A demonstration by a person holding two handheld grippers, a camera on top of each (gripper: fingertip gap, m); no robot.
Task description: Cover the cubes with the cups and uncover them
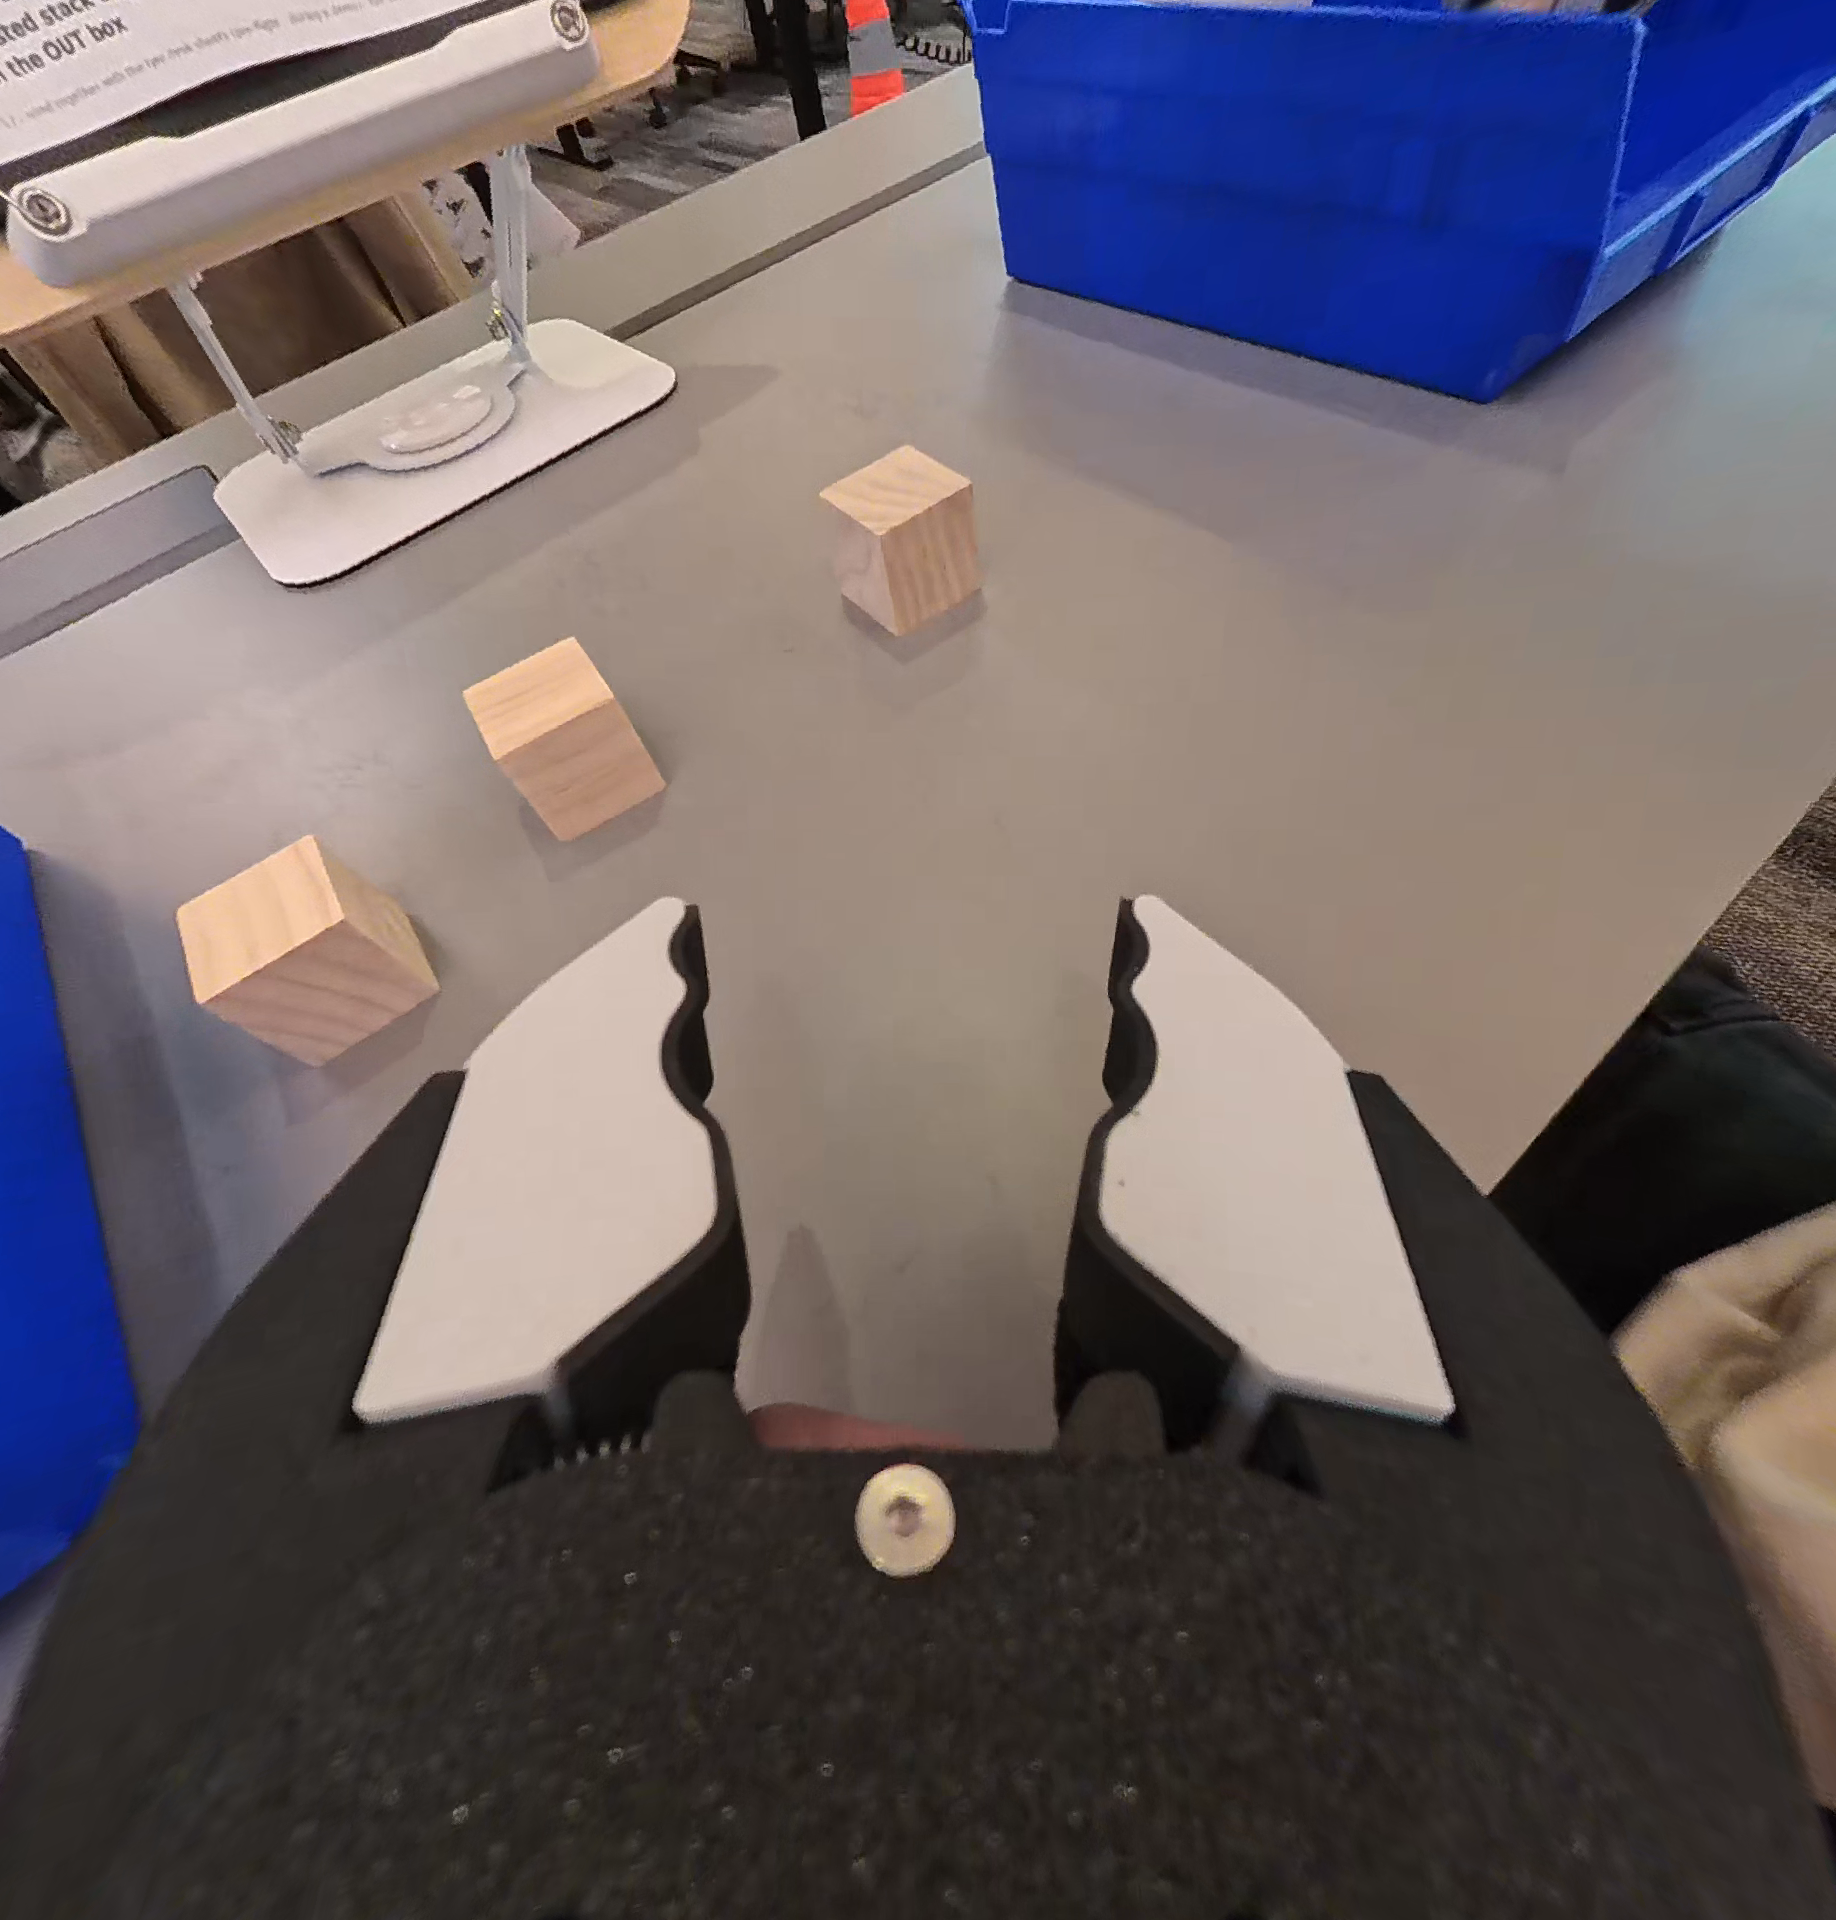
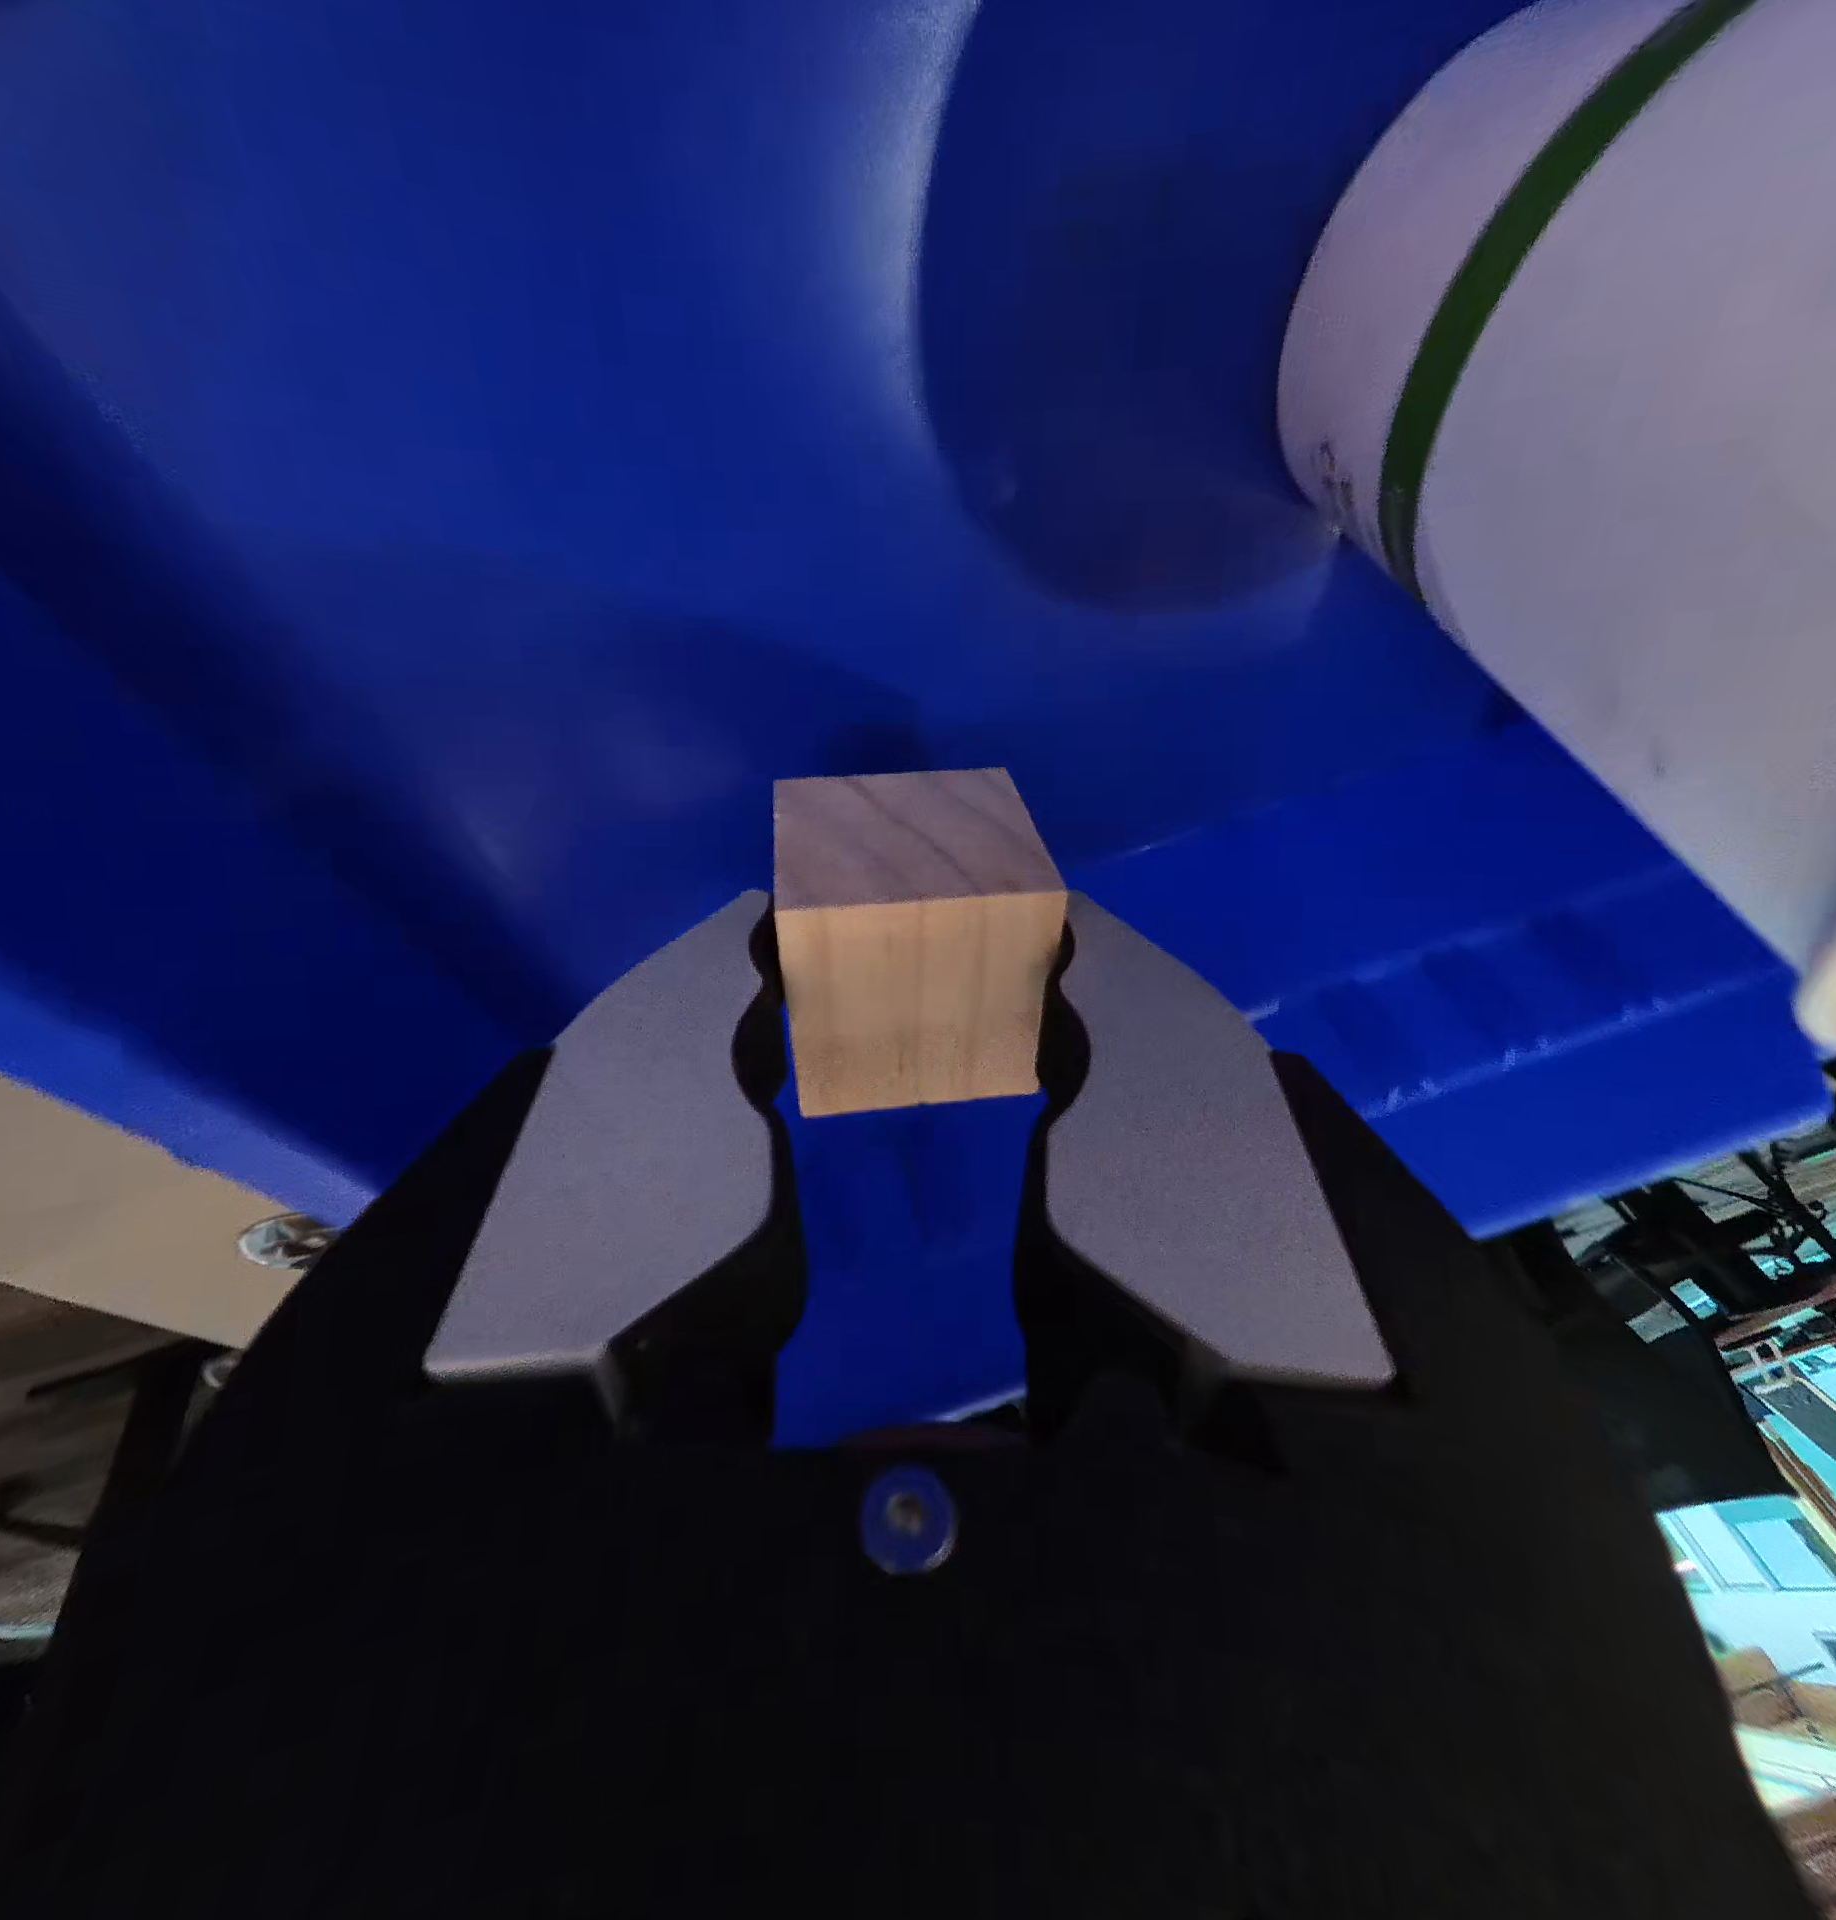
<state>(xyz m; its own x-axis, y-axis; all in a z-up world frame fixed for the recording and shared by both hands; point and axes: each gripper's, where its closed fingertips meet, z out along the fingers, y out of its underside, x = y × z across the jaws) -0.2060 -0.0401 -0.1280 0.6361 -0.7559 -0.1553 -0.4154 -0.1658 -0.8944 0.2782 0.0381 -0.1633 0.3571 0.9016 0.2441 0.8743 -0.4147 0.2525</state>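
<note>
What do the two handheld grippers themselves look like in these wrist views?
Both match: the left gripper and right gripper have rough black bodies, a pale screw at the centre, and two tapering fingers with flat light-grey faces and wavy black inner pads. No cables or markings show.

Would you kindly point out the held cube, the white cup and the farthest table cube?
Held cube (image 2: 916,997), right wrist view, front face.
White cup (image 2: 1662,436), right wrist view, side wall.
Farthest table cube (image 1: 901,540), left wrist view, front corner.

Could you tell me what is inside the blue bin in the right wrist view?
A white cup lies on its side in the blue bin; the right gripper holds a wooden cube. Other contents are out of view.
</note>
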